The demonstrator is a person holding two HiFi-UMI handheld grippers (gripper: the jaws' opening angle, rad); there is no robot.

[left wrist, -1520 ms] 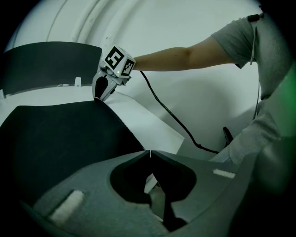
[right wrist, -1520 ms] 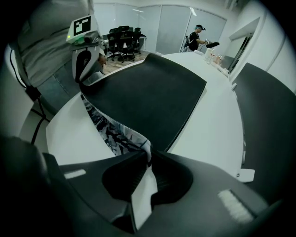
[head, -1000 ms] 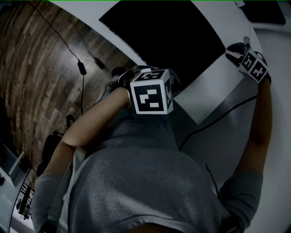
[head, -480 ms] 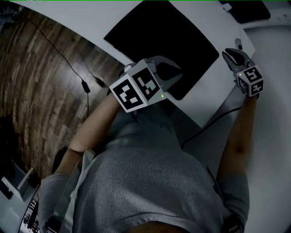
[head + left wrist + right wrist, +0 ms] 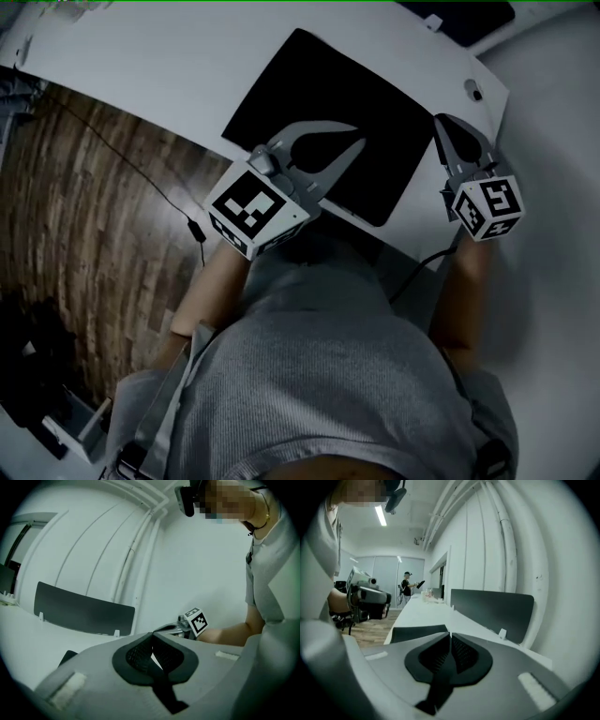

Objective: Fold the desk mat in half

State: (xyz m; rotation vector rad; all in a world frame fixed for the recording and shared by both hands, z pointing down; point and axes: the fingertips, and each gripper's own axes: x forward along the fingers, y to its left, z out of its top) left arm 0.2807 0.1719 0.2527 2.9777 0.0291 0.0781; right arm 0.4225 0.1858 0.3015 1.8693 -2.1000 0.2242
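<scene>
1. the desk mat (image 5: 319, 89) lies flat on the desk (image 5: 141, 66), ahead of both tongs.
2. my left gripper (image 5: 359, 142) hangs over its near edge, pressed together, empty.
3. my right gripper (image 5: 438, 120), just off its right edge, has just been closing; its jaws meet on nothing.

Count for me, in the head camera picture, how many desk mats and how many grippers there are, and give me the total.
Desk mat: 1
Grippers: 2, the left gripper and the right gripper
Total: 3
</scene>
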